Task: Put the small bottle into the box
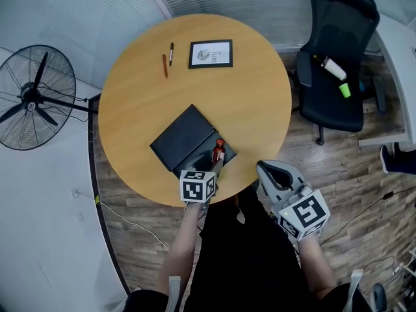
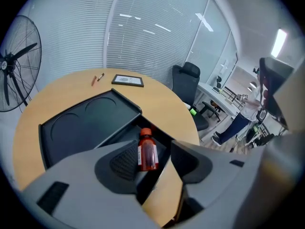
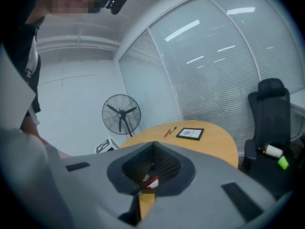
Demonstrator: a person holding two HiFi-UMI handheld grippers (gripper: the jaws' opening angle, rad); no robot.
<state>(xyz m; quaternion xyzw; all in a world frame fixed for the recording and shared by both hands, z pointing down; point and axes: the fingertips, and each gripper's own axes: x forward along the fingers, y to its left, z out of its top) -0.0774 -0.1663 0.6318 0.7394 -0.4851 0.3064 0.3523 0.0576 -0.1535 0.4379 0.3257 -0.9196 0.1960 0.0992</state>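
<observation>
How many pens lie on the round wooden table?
2. A slim reddish-brown pen and a slim black pen lie side by side on the round wooden table, left of the black-framed white card.

You wear a black top (image 1: 240,259). Left of the top, your left gripper (image 1: 213,168) has smooth grey moulded jaws, dark ribbed pads (image 2: 121,160) and a white cube (image 1: 197,186) printed with black square markers. Right of the top, your right gripper (image 1: 265,171) has the same grey shell, dark meshed pads (image 3: 152,163) and a matching marker cube (image 1: 304,214).
</observation>
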